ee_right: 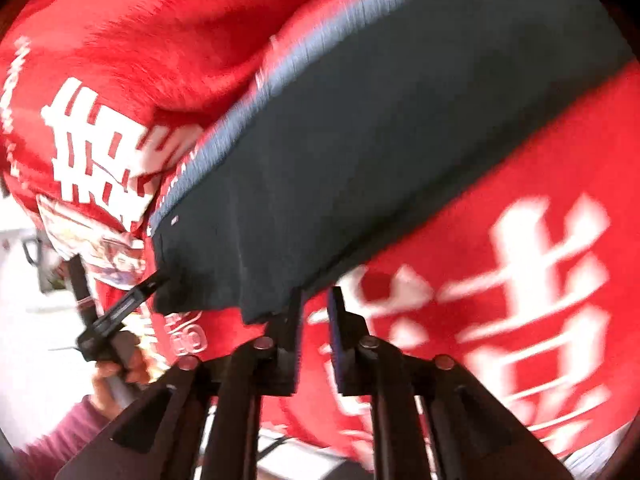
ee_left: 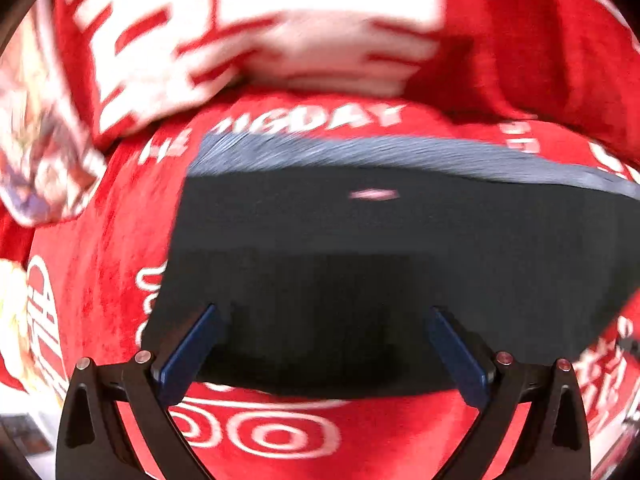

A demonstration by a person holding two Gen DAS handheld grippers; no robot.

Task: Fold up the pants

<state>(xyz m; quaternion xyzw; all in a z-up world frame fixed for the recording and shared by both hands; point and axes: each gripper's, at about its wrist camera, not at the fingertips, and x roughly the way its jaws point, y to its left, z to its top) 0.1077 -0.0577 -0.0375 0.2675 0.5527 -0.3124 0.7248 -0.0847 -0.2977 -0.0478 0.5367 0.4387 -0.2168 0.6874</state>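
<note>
The dark pants (ee_left: 360, 248) lie folded flat on a red blanket, with a lighter ribbed waistband (ee_left: 360, 152) along the far edge. My left gripper (ee_left: 324, 344) is open, its blue-padded fingers spread just above the near edge of the pants, holding nothing. In the right wrist view the pants (ee_right: 360, 152) run diagonally, and my right gripper (ee_right: 316, 320) sits at their near edge with a narrow gap between the fingers and no cloth in it. The left gripper (ee_right: 132, 300) also shows there, at the pants' left corner. Both views are motion-blurred.
The red blanket (ee_left: 100, 240) with white lettering covers the whole surface and bunches up behind the pants (ee_left: 280, 20). A printed colourful cloth (ee_left: 36, 160) lies at the left. A hand in a purple sleeve (ee_right: 80, 420) holds the left gripper.
</note>
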